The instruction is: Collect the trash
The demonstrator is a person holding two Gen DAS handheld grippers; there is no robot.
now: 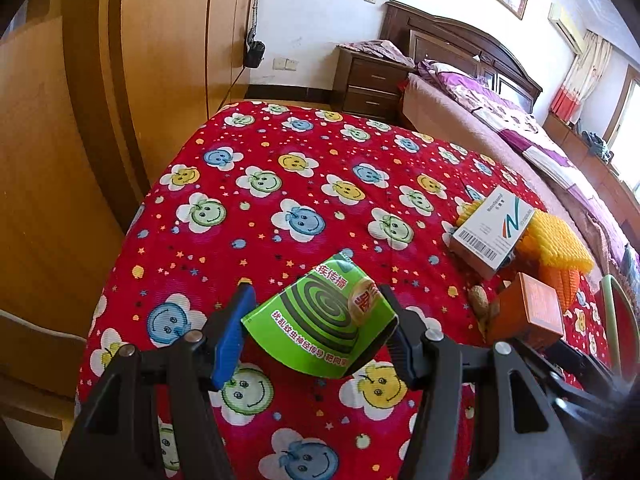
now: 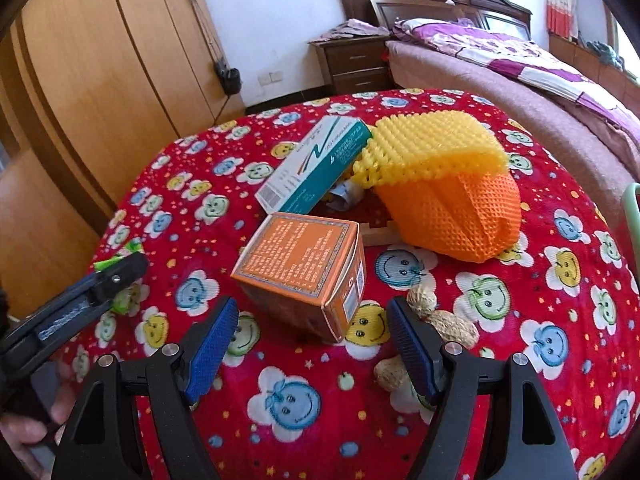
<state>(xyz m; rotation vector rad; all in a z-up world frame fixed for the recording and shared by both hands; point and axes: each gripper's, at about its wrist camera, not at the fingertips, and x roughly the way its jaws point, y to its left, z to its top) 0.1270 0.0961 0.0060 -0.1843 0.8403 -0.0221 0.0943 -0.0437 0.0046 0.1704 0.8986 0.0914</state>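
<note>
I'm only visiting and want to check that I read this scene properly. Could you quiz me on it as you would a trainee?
1. True or false: the left gripper grips the green box.
2. Which box stands just ahead of the right gripper, whose jaws are open? A) white B) orange C) green
3. Fill the gap: on the cloth, by the right gripper's right finger, lie several ____.

Key: 1 true. 2 B, the orange box. 3 peanuts.
</note>
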